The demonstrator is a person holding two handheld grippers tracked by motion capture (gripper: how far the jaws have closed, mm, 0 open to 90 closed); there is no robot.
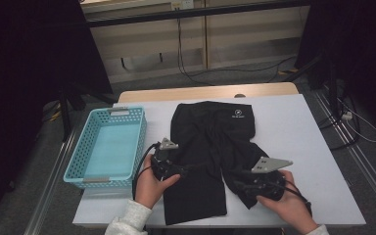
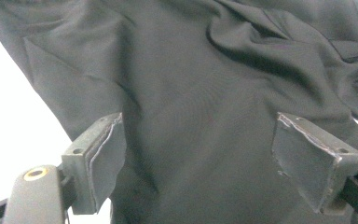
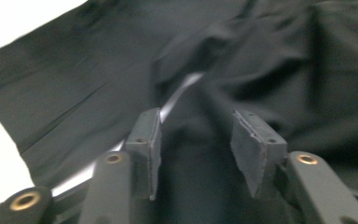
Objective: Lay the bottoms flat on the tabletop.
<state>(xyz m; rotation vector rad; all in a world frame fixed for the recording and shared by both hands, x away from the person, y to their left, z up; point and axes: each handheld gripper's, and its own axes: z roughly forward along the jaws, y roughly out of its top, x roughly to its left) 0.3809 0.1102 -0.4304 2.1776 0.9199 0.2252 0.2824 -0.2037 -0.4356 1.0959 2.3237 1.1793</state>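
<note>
White table (image 1: pixel 293 122) on grey floor, turquoise basket (image 1: pixel 81 161) at its left; black shorts (image 1: pixel 210 142) lie mid-table. I hold left gripper (image 2: pixel 200 154) wide, right gripper (image 3: pixel 196 149) half-open, nothing gripped.

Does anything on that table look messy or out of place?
The black shorts lie rumpled rather than flat: folds bunch across the middle and one leg splays toward the right gripper. The turquoise basket beside them sits square.

Overhead view; gripper views (close) on shorts (image 1: pixel 210 147)
</note>
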